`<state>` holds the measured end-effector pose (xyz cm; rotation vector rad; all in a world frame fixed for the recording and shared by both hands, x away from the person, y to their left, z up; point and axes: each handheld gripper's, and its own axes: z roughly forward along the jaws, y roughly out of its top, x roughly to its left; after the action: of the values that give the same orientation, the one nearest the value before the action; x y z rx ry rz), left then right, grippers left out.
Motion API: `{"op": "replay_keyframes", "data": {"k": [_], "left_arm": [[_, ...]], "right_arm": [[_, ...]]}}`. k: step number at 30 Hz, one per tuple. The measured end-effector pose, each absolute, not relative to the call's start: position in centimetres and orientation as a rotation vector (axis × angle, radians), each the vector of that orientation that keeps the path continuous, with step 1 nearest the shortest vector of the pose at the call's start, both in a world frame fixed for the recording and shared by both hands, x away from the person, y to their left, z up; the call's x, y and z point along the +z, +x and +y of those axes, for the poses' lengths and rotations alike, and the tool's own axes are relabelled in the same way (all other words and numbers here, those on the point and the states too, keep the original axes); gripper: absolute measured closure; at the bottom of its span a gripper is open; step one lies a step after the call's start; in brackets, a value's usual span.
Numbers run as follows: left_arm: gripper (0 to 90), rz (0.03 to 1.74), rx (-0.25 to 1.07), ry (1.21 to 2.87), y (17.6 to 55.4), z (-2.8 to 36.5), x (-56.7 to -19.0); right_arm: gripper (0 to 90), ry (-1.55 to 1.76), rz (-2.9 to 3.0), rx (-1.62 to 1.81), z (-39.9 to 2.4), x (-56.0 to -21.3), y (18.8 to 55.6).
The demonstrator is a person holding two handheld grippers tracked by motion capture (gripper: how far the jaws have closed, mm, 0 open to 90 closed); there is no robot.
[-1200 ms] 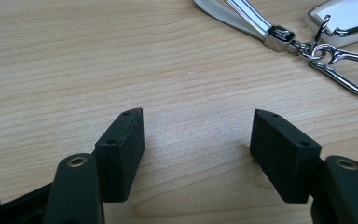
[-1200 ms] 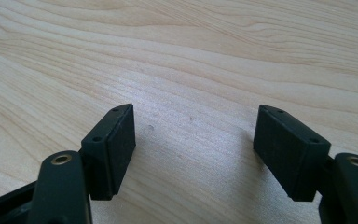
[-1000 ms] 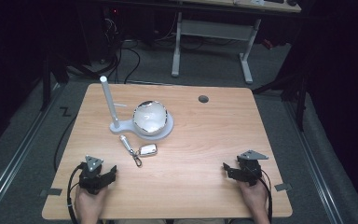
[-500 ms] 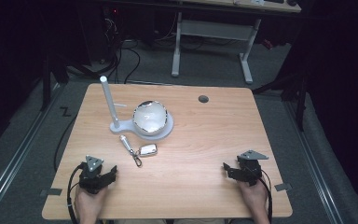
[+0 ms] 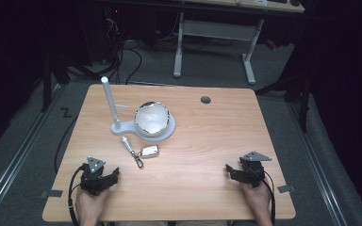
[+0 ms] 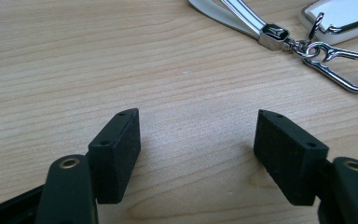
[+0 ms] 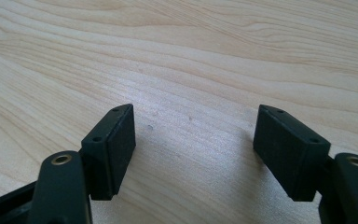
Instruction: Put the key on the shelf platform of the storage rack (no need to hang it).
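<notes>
A white stand (image 5: pixel 122 127) with an upright post (image 5: pixel 110 101) and a round shiny dish (image 5: pixel 152 118) sits at the table's middle left. Just in front of it lies a key fob (image 5: pixel 149 151) on a chain with a silver carabiner (image 5: pixel 138 163) and a slim silver piece (image 5: pixel 127 145). My left gripper (image 5: pixel 113 175) rests open near the front left edge, jaws wide apart over bare wood (image 6: pixel 196 140); the carabiner (image 6: pixel 340 70) and fob (image 6: pixel 340 16) lie ahead of it. My right gripper (image 5: pixel 230 171) rests open at the front right, nothing between its jaws (image 7: pixel 193 135).
The wooden table (image 5: pixel 207 141) has a round cable hole (image 5: pixel 205 100) near its far edge. A hand holds each gripper at the near edge. Beyond the table stand a white desk frame (image 5: pixel 217 33) and cables on a dark floor.
</notes>
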<state>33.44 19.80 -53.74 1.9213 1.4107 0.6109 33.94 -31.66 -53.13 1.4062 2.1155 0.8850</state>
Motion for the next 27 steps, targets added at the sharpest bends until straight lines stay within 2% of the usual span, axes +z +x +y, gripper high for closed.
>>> {"op": "replay_keyframes", "data": {"k": [16, 21, 27], "left_arm": [[34.4, 1.358, 0.562, 1.917, 33.4, 19.4, -53.1], [35.9, 1.323, 0.499, 1.915, 33.6, 18.8, -52.6], [35.7, 1.292, 0.497, 1.935, 33.7, 17.6, -52.1]], "right_arm": [[29.9, 1.406, 2.116, 0.887, -31.7, -53.1, 33.9], [29.9, 1.407, 2.114, 0.887, -31.7, -53.1, 33.9], [29.9, 1.408, 2.114, 0.887, -31.7, -53.1, 33.9]]}}
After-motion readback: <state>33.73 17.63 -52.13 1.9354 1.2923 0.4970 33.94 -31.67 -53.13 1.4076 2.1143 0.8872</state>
